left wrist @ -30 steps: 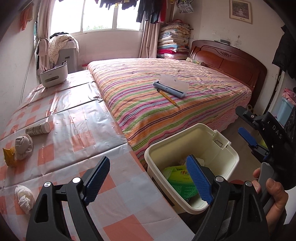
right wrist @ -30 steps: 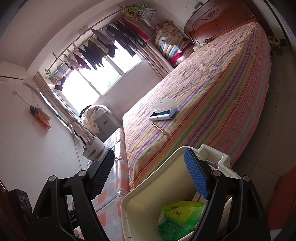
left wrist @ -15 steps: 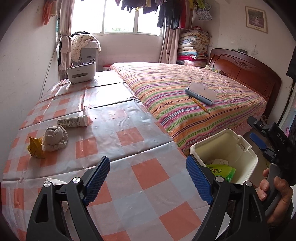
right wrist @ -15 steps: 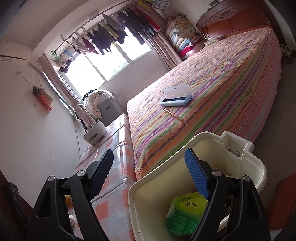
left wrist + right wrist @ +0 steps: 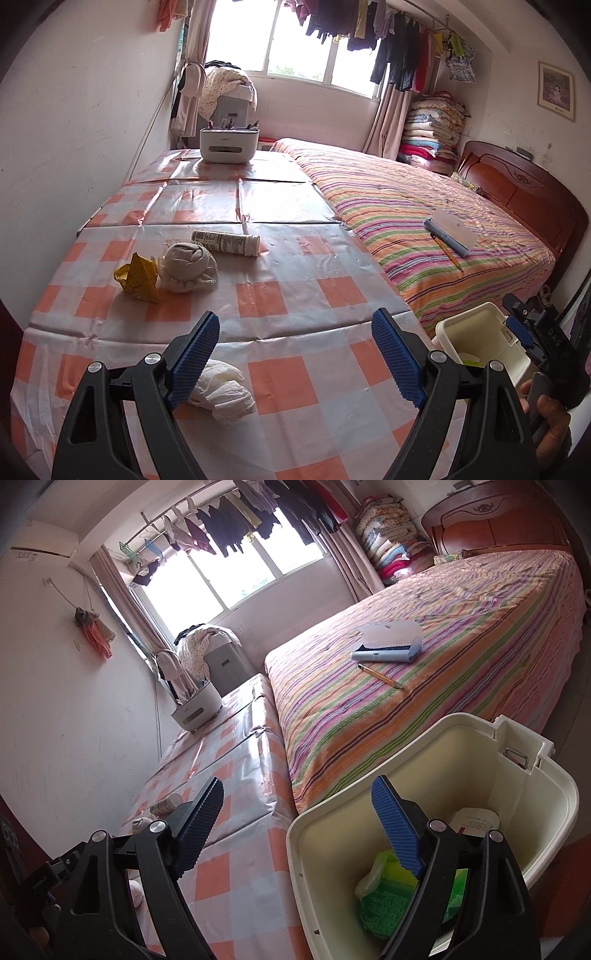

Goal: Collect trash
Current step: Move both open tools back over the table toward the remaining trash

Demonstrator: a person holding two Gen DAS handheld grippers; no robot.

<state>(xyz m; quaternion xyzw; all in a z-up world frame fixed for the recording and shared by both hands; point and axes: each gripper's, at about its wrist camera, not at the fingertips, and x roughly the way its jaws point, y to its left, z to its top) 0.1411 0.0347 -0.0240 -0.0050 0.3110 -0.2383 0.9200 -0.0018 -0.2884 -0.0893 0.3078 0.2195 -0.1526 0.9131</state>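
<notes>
- Orange-and-white checked cloth [image 5: 280, 295] covers the table under my left claw [image 5: 295, 354], whose blue-padded fingers stand wide apart with nothing between them.
- At about seven o'clock of that view a crumpled white tissue [image 5: 221, 391] lies on the cloth, just beside my left-hand pad [image 5: 192, 358] and partly hidden behind it — whether they touch I cannot tell.
- Up at ten o'clock a crumpled yellow wrapper [image 5: 138, 277] leans against a rolled beige sock [image 5: 188, 267]; just beyond them a white printed tube [image 5: 227, 243] lies on its side.
- Far back at twelve o'clock a white desk organiser [image 5: 229, 144] stands on the cloth.
- Over at two o'clock, on the striped bedspread [image 5: 406, 206], a blue-grey case [image 5: 448, 236] lies with a pencil [image 5: 448, 254] beside it.
- At four o'clock the cream trash bin [image 5: 517, 363] stands beside the table, and just past it is my right hand [image 5: 546, 413] with its tool.
- From the right wrist view, my right claw [image 5: 295, 830] is spreading its fingers, nothing between the pads.
- Its left finger hangs over the table edge, its right finger over the open trash bin [image 5: 546, 812] at five o'clock.
- Inside that bin lie a green packet [image 5: 388, 890] and a white printed piece of paper [image 5: 476, 821] — both down at the bottom.
</notes>
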